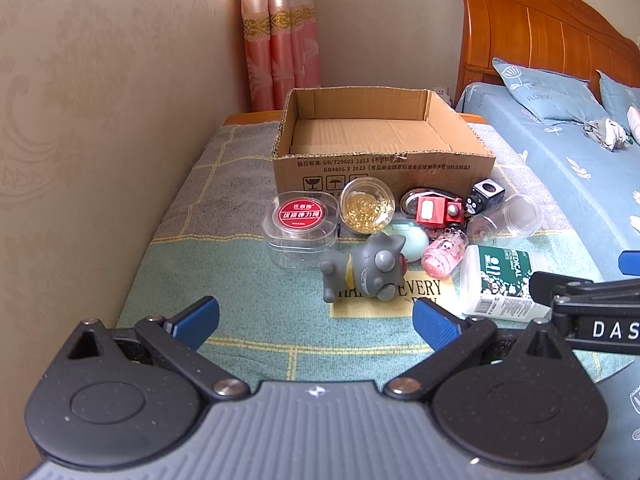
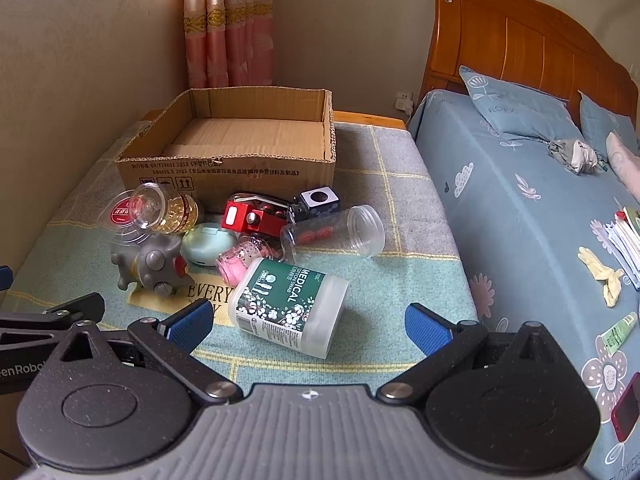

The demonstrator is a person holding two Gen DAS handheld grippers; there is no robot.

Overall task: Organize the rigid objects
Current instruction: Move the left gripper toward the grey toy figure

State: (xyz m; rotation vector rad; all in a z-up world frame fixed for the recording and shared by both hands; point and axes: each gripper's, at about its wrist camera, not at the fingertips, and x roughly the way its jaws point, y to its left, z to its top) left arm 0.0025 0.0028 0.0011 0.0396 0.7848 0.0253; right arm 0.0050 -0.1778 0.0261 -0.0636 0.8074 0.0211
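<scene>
An open empty cardboard box stands at the back of a cloth-covered table. Before it lies a cluster: a grey cat figurine, a clear box with a red lid, a jar of gold beads, a red toy, a mint case, a pink bottle, a clear jar and a cotton swab box. My left gripper is open just short of the cat. My right gripper is open around the swab box's near end.
A wall runs along the left. A bed with blue bedding, pillows and loose items lies to the right. A wooden headboard and pink curtains are behind. The right gripper's arm reaches in beside my left gripper.
</scene>
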